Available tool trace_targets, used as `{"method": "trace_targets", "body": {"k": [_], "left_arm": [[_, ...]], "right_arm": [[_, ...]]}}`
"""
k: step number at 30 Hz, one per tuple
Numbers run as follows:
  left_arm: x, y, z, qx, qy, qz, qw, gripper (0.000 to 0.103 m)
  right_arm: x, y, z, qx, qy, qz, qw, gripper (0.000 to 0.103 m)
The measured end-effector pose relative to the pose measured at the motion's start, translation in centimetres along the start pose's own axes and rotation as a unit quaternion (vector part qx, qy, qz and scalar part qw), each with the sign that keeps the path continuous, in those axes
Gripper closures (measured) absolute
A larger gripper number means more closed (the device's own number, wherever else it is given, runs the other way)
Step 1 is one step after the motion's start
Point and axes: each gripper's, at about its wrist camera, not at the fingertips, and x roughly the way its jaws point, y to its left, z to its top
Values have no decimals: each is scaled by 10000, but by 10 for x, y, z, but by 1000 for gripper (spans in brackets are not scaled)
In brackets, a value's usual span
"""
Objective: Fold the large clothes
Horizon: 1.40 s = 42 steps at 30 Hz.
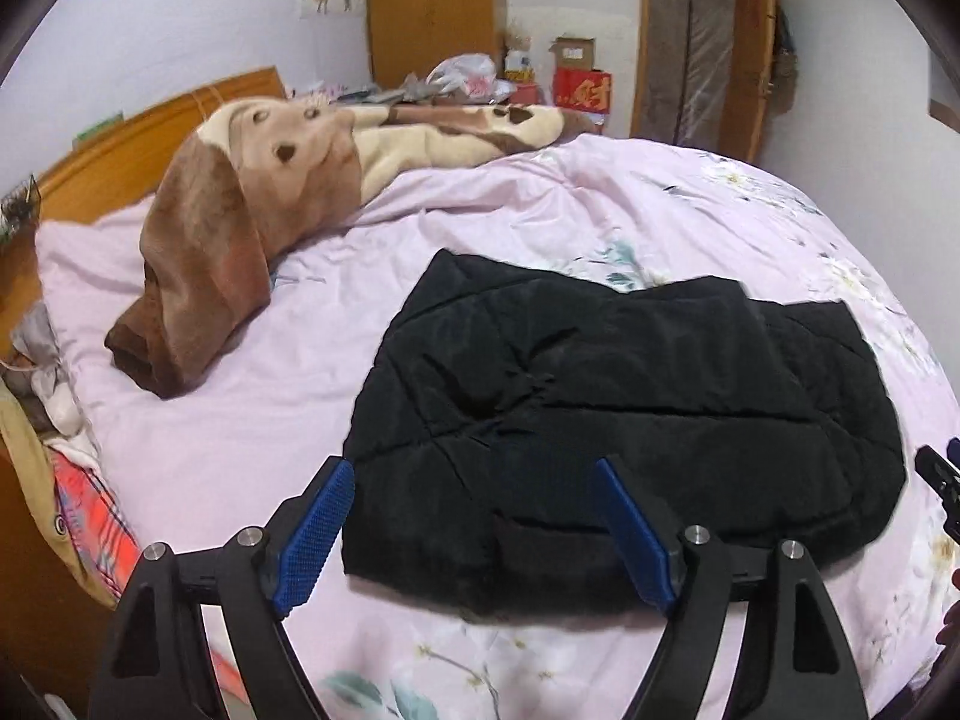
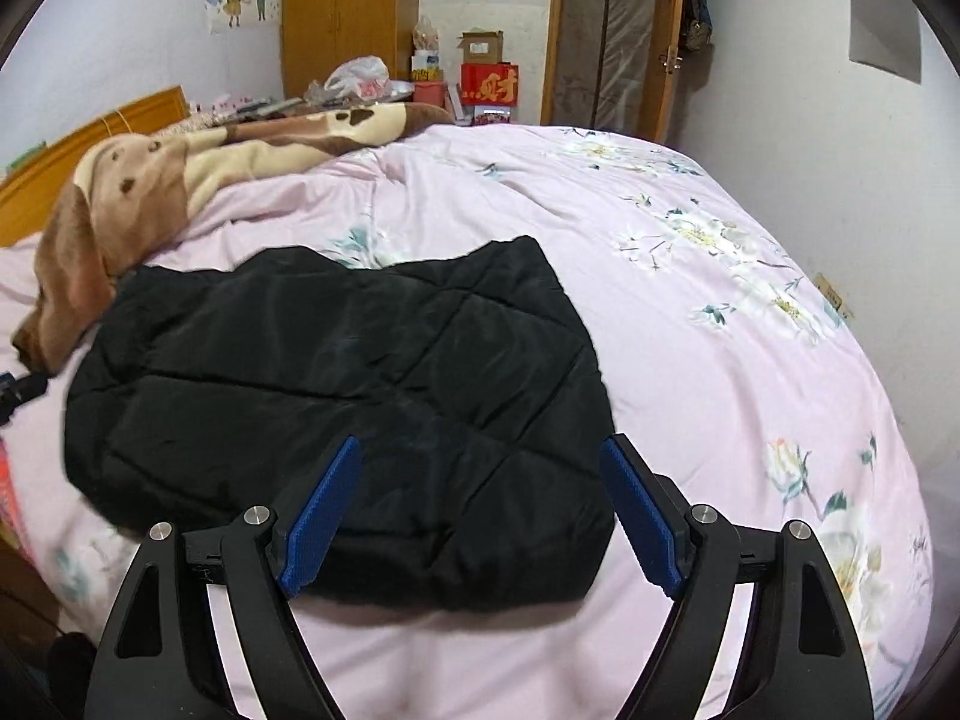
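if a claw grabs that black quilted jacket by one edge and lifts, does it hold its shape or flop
The black quilted jacket would probably flop: it lies soft and rounded on the pink quilt, with creases across its panels. Its puffy padding suggests it is light for its bulk. The sheen on the shell hints it may be slippery, so the folded layers could slide apart. Both the left claw and right claw are open.

The left tool (image 1: 474,531) hangs with its blue pads spread wide; the right tool (image 2: 480,516) likewise, gripping nothing.

Folded black quilted jacket (image 2: 336,384) on pink floral bedspread (image 2: 690,324), wide-open right gripper (image 2: 480,516) above its near edge.
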Motion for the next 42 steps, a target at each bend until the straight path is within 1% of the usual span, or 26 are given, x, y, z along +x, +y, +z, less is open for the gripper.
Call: {"method": "trace_targets", "body": {"k": [3,6,8,10,11,13,16,19,22,25,28,30,34,36,42], "left_arm": [[-22,-14,-14,-42,-13,-205,9998,21],[-42,-30,-30,94,-43,-275,9996,19],[-51,-37,-38,98,-33,-317,9994,19],[-62,-46,-45,127,-61,-287,9995,18],[-68,-50,-50,118,-68,-319,9994,16],[-77,-59,-57,104,-44,-339,9994,12],[-88,-70,-66,193,-81,-403,9990,12],[-96,-75,-73,172,-94,-330,9993,12],[-103,-74,-78,108,-131,-398,9991,12],[-110,-74,-81,116,-203,-220,9995,12],[-116,-78,-83,225,-249,-57,9994,12],[-118,-80,-84,266,-261,-78,9993,12],[-122,-78,-87,205,-259,-258,9991,12],[-123,-77,-87,222,-267,-244,9991,11],[-125,-82,-90,357,-296,77,9989,12]], "right_arm": [[-13,9,-8,31,22,127,9999,21],[-34,18,-16,-66,-32,105,9999,21],[-48,16,-21,-45,-32,181,9998,21],[-61,16,-27,-15,-74,169,9998,21],[-70,17,-31,-20,-116,196,9997,21],[-82,19,-36,-74,-180,118,9997,21],[-99,23,-44,-161,-291,87,9994,21],[-112,25,-49,-226,-343,0,9992,21],[-119,29,-54,-276,-377,-30,9989,21],[-123,29,-57,-256,-415,-5,9988,21],[-124,30,-59,-249,-392,-3,9989,21],[-124,29,-61,-200,-367,23,9991,21],[-124,27,-63,-137,-330,45,9994,21],[-125,27,-63,-131,-322,46,9994,21],[-124,27,-65,-105,-299,45,9995,21]]}}
